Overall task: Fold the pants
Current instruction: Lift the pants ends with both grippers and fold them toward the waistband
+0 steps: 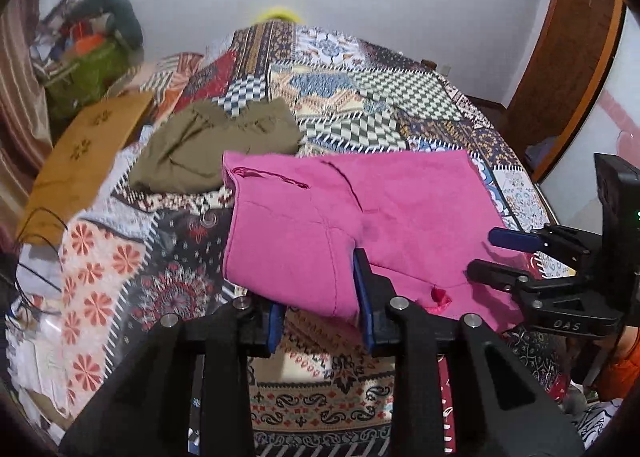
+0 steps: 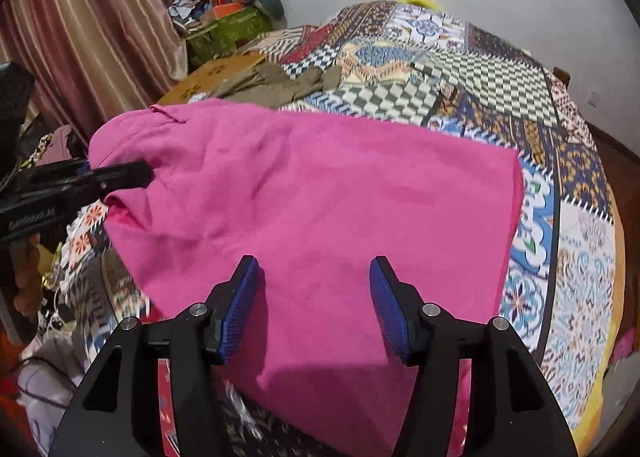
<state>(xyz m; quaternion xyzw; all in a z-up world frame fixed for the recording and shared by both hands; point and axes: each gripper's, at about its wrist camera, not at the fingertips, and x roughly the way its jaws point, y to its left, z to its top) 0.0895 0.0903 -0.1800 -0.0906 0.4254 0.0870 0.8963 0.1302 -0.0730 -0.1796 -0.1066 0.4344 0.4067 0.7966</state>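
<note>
Bright pink pants (image 1: 348,213) of a soft, fleecy cloth lie spread across the near part of a bed (image 1: 360,97) covered in a patchwork print. The waist runs along the far side, with a slit pocket stitched near its left end and a fly seam curving down the middle. One leg end at the near left is lifted clear of the cover and hangs in a short fold. From the right-hand view the same pants (image 2: 320,197) form a broad, mostly smooth sheet, their right edge straight and short of the bed's right edge, their near edge draping over the bed's near side.
</note>
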